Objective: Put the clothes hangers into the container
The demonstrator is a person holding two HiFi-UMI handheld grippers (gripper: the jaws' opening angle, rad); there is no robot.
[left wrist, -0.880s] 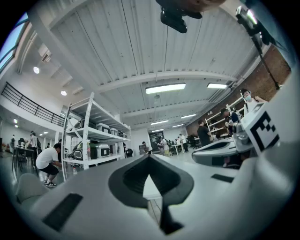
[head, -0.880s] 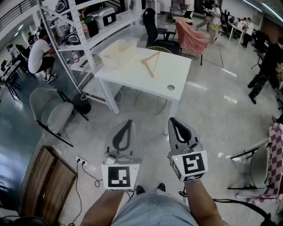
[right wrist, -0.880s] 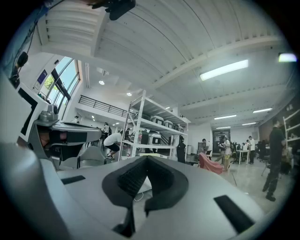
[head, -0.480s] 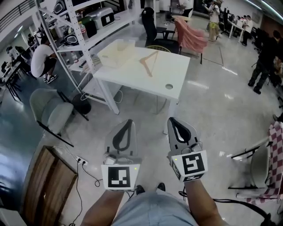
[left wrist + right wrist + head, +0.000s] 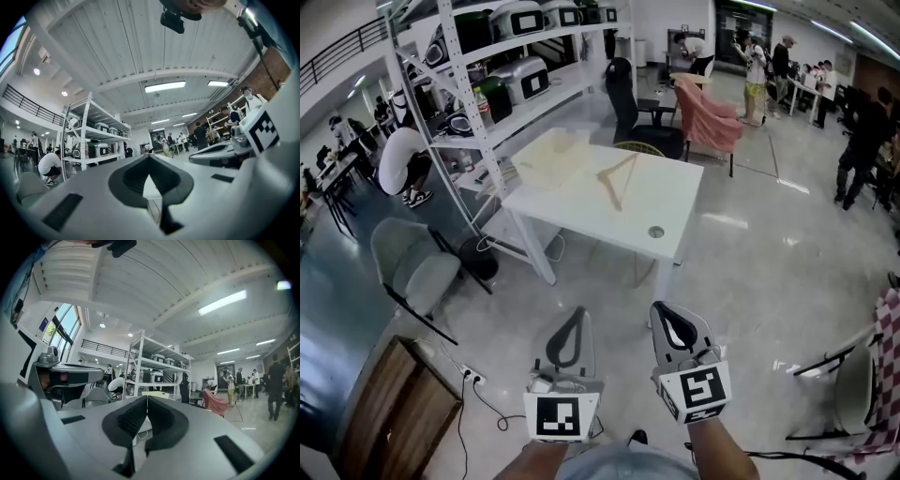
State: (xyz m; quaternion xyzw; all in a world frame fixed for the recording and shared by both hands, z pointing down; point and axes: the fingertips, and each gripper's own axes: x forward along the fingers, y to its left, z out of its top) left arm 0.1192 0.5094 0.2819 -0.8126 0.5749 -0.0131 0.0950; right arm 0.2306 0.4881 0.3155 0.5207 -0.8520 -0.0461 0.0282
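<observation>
The grey left gripper (image 5: 573, 316) and right gripper (image 5: 662, 310) are level, jaws pressed together on nothing; well ahead, the pale wooden clothes hanger (image 5: 619, 176) lies flat on the white table (image 5: 671, 202), just right of the cream plastic container (image 5: 548, 161); lying flat, it may skid from a shallow pinch.

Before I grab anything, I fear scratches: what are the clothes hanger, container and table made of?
Clothes hanger: likely bare wood, tan and matte. Container: probably cream plastic, faintly translucent walls; too distant to be sure. Table: smooth white top, perhaps laminate; white legs look like painted metal.
</observation>
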